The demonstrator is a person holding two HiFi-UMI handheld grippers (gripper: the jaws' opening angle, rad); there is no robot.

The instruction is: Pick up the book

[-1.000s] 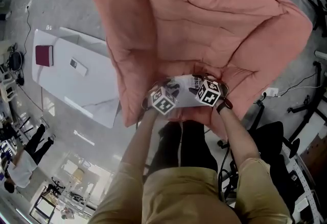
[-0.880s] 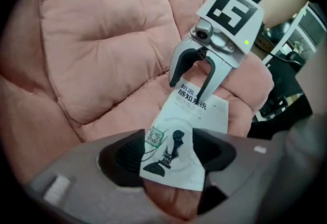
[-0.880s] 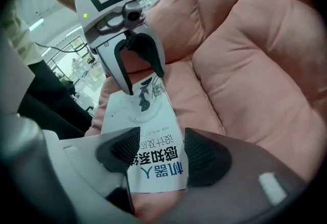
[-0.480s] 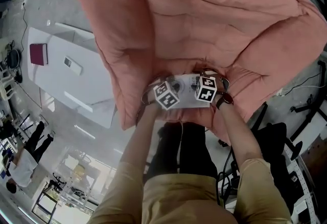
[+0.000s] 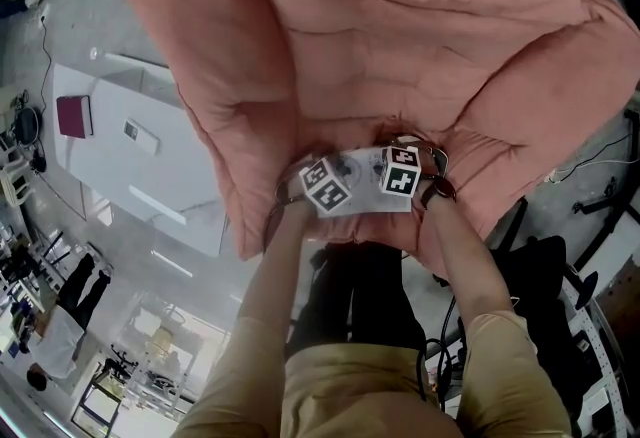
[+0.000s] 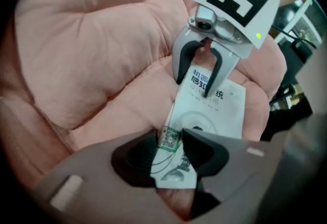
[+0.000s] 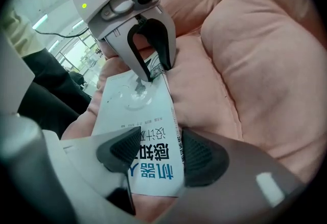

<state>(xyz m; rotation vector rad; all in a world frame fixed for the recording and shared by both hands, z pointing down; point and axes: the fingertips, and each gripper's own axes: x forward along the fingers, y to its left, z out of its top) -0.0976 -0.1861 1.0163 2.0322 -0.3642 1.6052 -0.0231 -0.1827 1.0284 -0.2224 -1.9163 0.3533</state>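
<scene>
Book (image 5: 365, 188) mostly hid; sofa (image 5: 400, 46) cropped top/rt.

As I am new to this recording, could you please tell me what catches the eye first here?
A large pink cushioned armchair fills most of the head view. On its seat's front edge lies a white book, and the left gripper and right gripper are each at one end, jaws closing with the book between them. At the left stands a white table carrying a dark red book.
</scene>
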